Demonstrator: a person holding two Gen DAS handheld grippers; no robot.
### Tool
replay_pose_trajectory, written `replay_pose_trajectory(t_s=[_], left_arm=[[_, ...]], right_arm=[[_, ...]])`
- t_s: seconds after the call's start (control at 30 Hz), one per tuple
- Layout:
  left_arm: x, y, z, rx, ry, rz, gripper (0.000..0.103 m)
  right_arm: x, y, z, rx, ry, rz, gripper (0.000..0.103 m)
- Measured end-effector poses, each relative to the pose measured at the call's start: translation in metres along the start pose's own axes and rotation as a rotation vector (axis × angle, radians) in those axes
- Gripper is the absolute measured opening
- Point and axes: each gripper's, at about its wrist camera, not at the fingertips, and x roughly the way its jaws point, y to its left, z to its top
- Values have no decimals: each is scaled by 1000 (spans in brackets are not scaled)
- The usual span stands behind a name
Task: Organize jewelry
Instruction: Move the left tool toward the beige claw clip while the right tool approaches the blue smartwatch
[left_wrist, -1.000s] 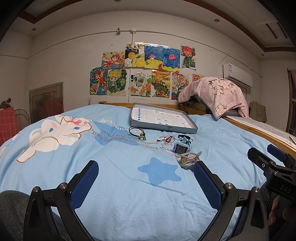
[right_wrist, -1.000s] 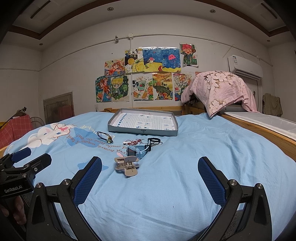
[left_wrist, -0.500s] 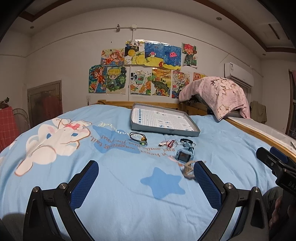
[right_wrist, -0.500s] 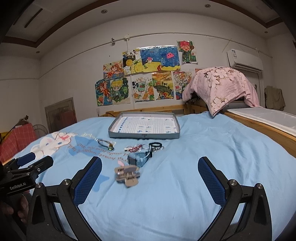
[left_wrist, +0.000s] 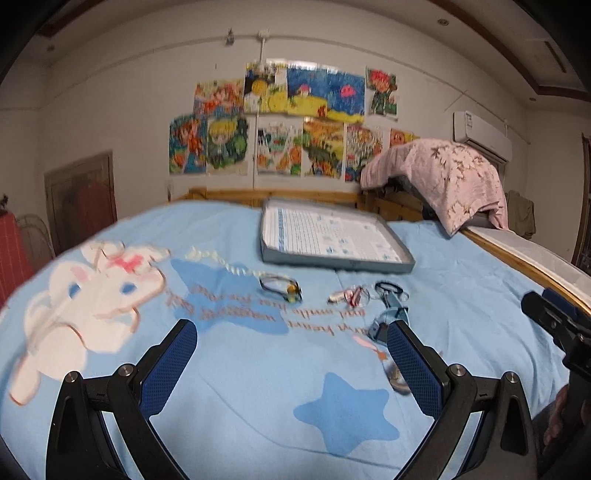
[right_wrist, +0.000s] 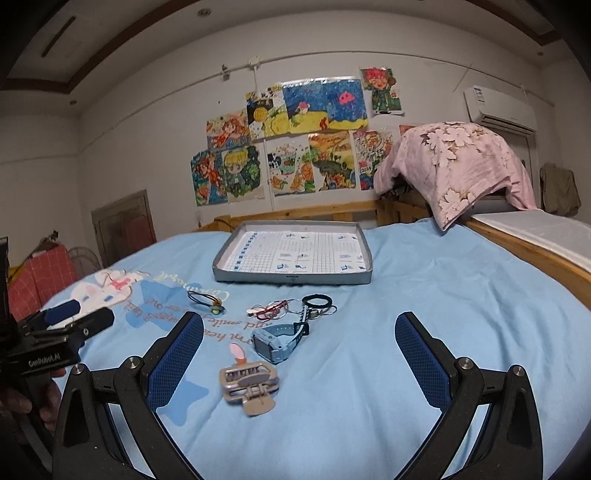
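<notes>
Jewelry lies loose on the blue bedspread: a beige hair claw clip (right_wrist: 249, 384), a blue watch (right_wrist: 277, 338), a red string bracelet (right_wrist: 271, 309), a black hair tie (right_wrist: 317, 300) and a dark cord bracelet with a bead (right_wrist: 205, 300). A shallow grey tray (right_wrist: 293, 278) lined with grid paper sits behind them. My right gripper (right_wrist: 299, 354) is open and empty, above the bed just right of the clip and watch. My left gripper (left_wrist: 291, 354) is open and empty; its right finger hides part of the watch (left_wrist: 384, 323) and the clip (left_wrist: 395, 376). The left view is blurred.
A pink floral cloth (right_wrist: 458, 162) covers something at the bed's far right. A wooden bed rail (right_wrist: 532, 258) runs along the right. Drawings hang on the back wall. The left gripper's body (right_wrist: 55, 339) shows at the right view's left edge.
Both grippers have risen and tipped down toward the bed, so the jewelry sits higher and nearer in view. The left gripper has shifted right toward the watch. Nothing was picked up.
</notes>
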Motion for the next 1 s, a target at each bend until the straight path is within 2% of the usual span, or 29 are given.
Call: replay_pose_trajectory(t_s=[0.17,0.33,0.63,0.87,1.0], left_arm=[[11,-13,-13,-5,47,-58,103],[20,-34,-27,-19,97,-130,103],[35,-61,-42,-17,145,-194,103],[54,-84,-46,64,180,-252,103],[71,-90,-47,81,216,-257,99]], right_arm=[[20,-9,6,-27,51,8,102],[25,-25,-4,22,89,-8,102],[30,-41,-1,51,83,-7,102],[63,-55,-1,102,199,76,102],[82,-64,-4,146,238,76,102]])
